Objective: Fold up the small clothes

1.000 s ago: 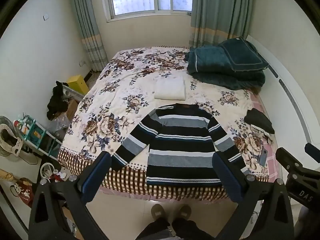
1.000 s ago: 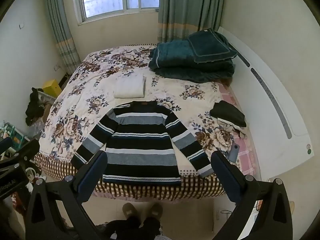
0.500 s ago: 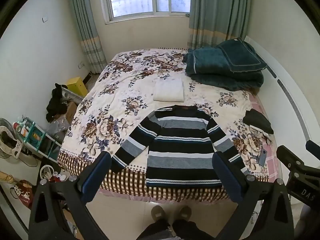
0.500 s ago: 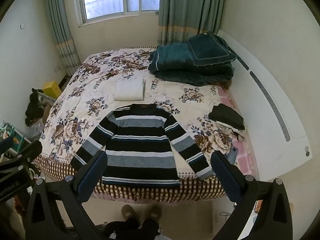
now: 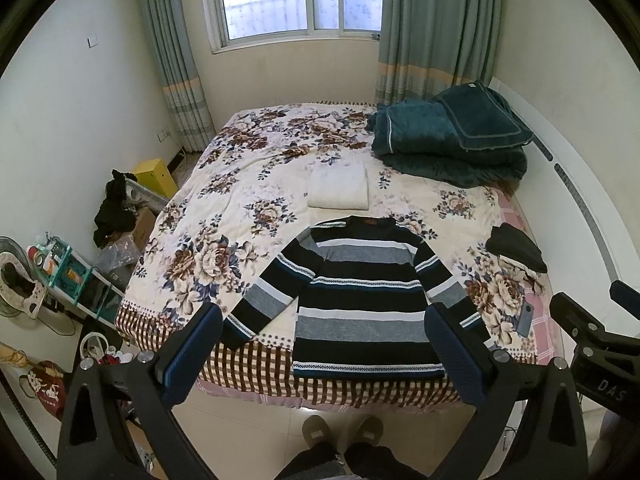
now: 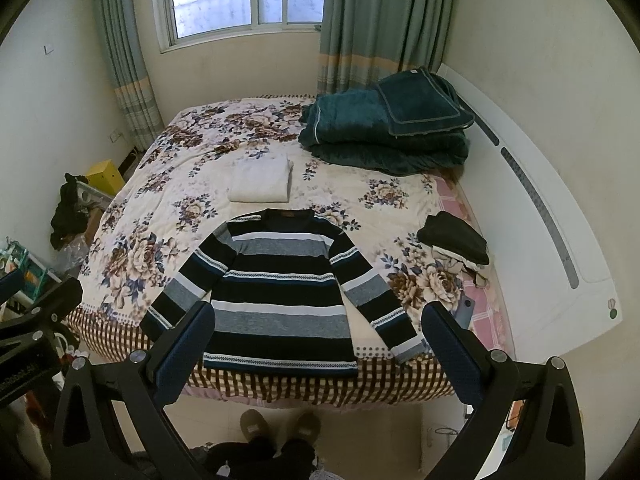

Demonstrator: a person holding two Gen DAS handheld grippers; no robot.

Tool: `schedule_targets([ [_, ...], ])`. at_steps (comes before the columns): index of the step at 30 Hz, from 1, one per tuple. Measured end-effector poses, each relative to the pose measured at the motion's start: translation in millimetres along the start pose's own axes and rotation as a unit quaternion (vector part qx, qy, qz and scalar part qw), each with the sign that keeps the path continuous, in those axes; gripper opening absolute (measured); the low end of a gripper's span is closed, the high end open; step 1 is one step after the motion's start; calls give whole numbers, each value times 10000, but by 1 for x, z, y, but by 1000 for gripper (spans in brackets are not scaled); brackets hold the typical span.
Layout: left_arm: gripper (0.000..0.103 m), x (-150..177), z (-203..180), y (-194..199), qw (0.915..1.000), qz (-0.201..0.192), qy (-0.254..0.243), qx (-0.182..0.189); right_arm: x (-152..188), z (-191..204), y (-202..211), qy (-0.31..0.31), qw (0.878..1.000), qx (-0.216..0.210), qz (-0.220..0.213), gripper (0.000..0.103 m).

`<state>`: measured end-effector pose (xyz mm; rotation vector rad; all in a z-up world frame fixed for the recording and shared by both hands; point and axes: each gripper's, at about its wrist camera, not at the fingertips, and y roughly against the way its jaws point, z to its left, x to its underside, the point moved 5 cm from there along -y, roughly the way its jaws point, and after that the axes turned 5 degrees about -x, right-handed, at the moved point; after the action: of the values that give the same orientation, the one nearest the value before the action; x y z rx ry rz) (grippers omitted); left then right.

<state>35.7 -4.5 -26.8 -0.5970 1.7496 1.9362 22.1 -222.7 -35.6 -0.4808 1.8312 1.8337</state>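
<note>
1. Lying flat and face up at the near edge of the floral-printed bed (image 5: 224,216), the black, grey and white striped knit sweater (image 5: 366,304) is seen spread to its full shape, with its hem over the checked border of the bedspread and its collar pointing to the far side.
2. Both sleeves are stretched out at an angle to the left and right of the body; no fold is seen in it, so the folding of this garment is judged not yet begun.
3. A white folded cloth (image 5: 339,191) is seen just beyond the collar, which is judged to be a piece already finished.
4. A small dark garment (image 6: 454,236) is heaped near the right edge of the bed and is judged still to be folded.
5. A stack of teal quilted bedding (image 5: 448,140) is placed at the far right corner, well apart from the sweater.
6. The left gripper (image 5: 324,350) is held above the floor short of the bed, its jaws wide apart and nothing between them.
7. The right gripper (image 6: 320,342) is held likewise, jaws spread and empty, clear of the sweater.
</note>
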Motion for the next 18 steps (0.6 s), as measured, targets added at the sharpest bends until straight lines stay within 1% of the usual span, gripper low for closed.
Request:
schedule_targets([
  [8,103,-4,-1,2,10000,-36,-2,3,4,2,2,9,10000,8,-3,103],
  [10,103,-6,-1,3,10000,-50,1,-8,-1,-2,0,3,10000,5,14,103],
  [13,103,-4,-1,4,10000,-50,10,-6,2,-1,0,5,10000,5,-6,103],
  [15,103,-4,-2,5,10000,-60,18,-1,-6,-6,1,-5,10000,9,-2,103],
  [18,103,-4,-2,4,10000,-46,33,16,-2,-2,2,14,10000,12,-2,103],
])
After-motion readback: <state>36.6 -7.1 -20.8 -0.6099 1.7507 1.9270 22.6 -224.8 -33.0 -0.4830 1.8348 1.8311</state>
